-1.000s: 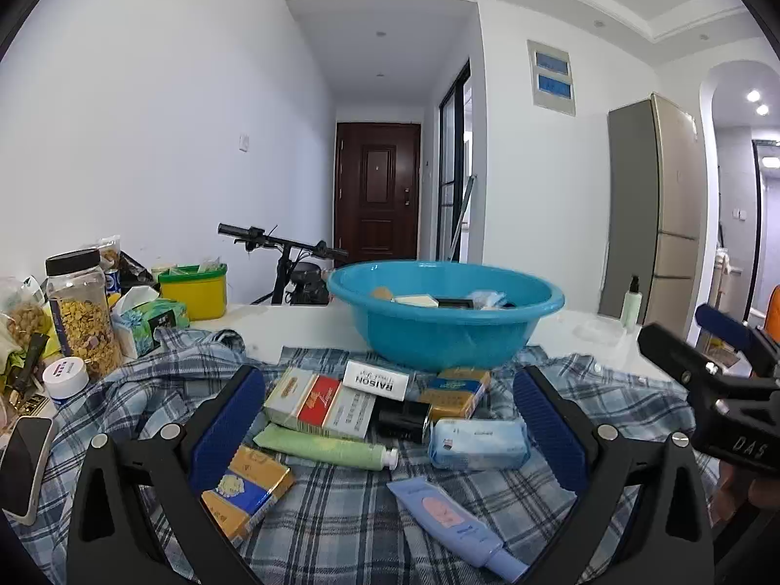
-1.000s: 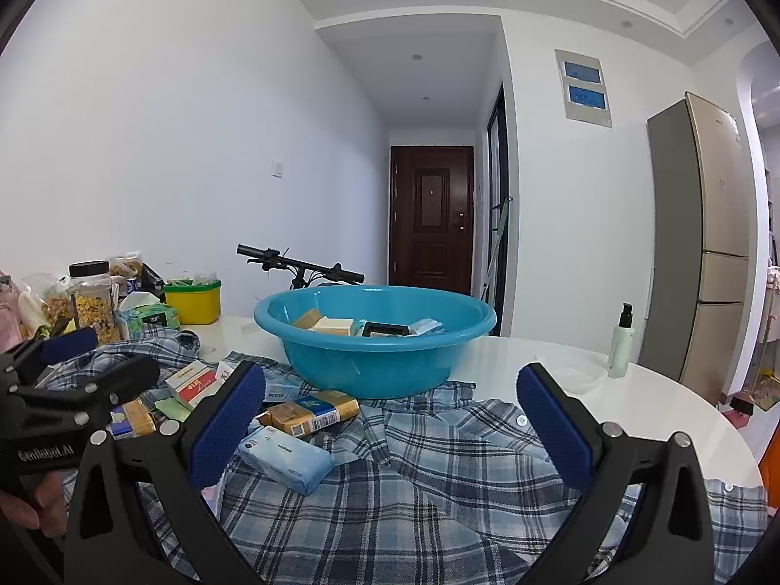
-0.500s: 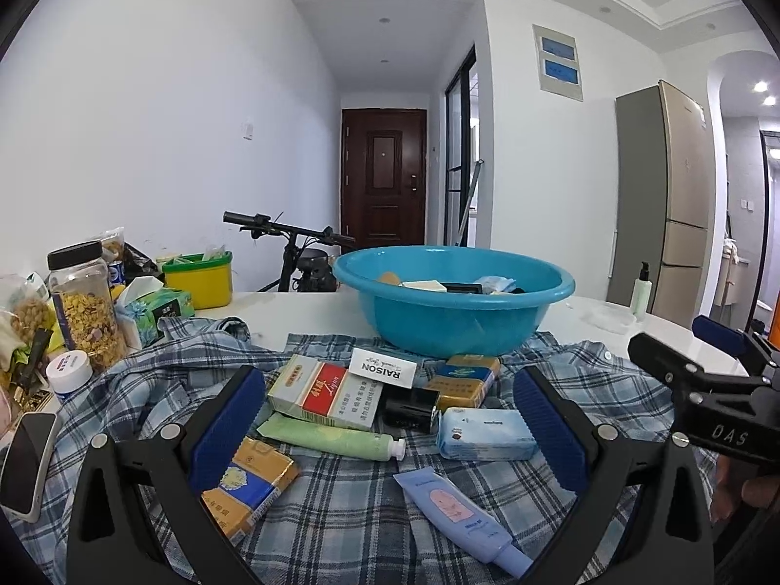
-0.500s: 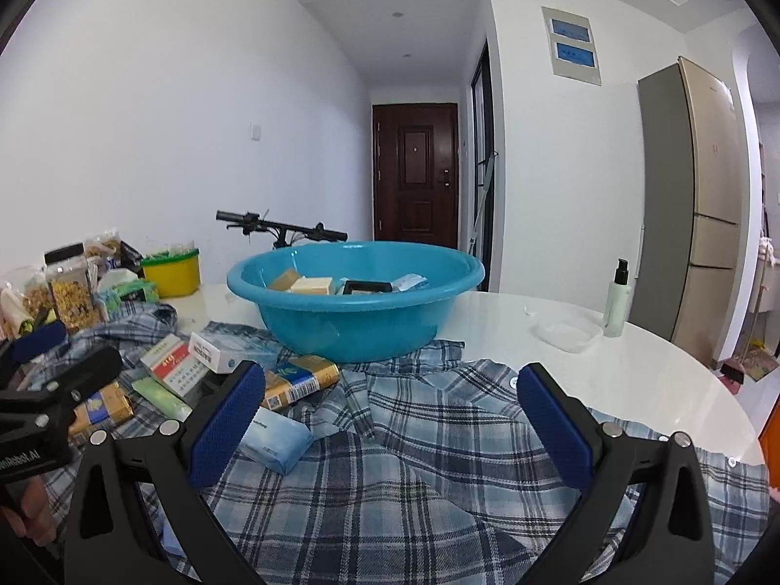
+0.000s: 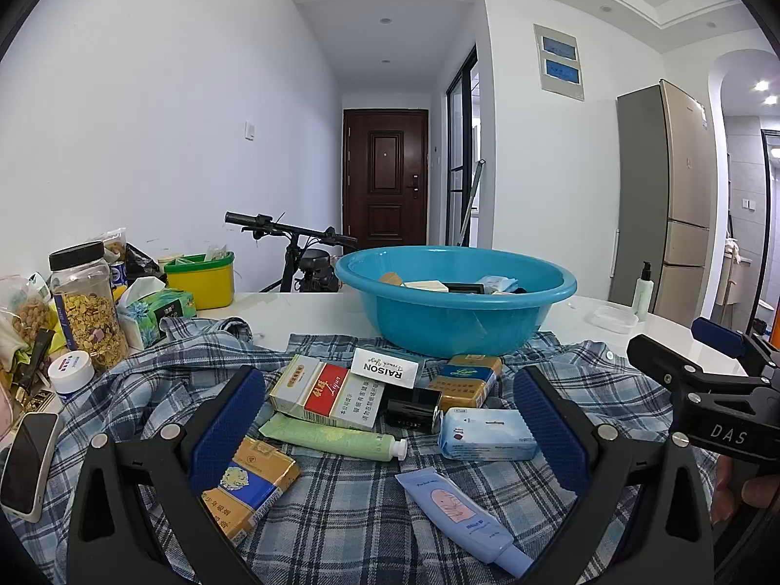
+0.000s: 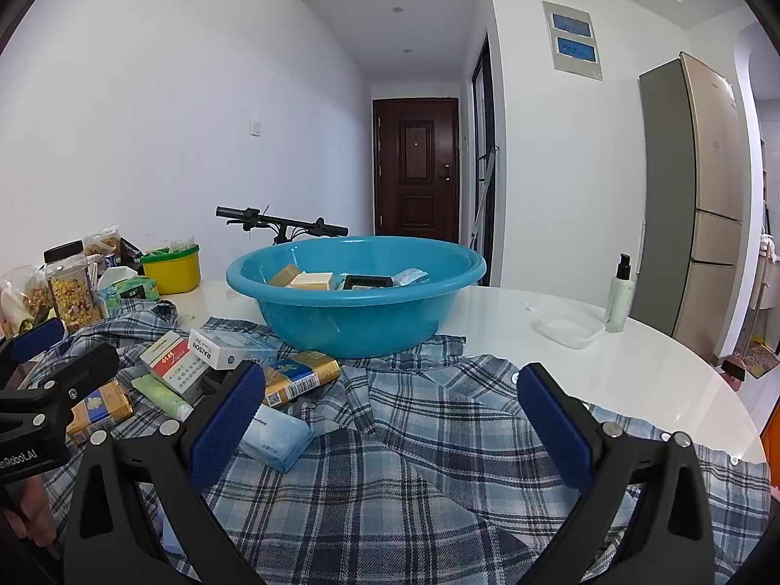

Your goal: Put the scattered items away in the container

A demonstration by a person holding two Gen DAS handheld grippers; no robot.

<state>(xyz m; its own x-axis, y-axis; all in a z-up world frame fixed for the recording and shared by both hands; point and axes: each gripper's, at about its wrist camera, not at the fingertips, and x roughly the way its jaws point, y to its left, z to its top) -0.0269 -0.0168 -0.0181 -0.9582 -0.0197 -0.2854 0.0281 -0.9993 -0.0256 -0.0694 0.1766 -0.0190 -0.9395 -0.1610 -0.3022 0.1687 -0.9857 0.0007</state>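
A blue plastic basin stands on a plaid shirt and holds a few small boxes. In front of it lie a red-and-white carton, a white RAISON box, a green tube, a pale blue tissue pack, a blue tube and yellow-blue packs. My left gripper stands open just before these items, touching none. My right gripper stands open over bare shirt, right of the pile.
A cereal jar, tissue box, yellow tub and phone crowd the left. A pump bottle and a clear lidded tray sit at the right on the white round table. A bicycle handlebar shows behind.
Both views have tilted and drawn back a little, so the basin sits lower and slightly farther. No item has moved and both grippers stay open.
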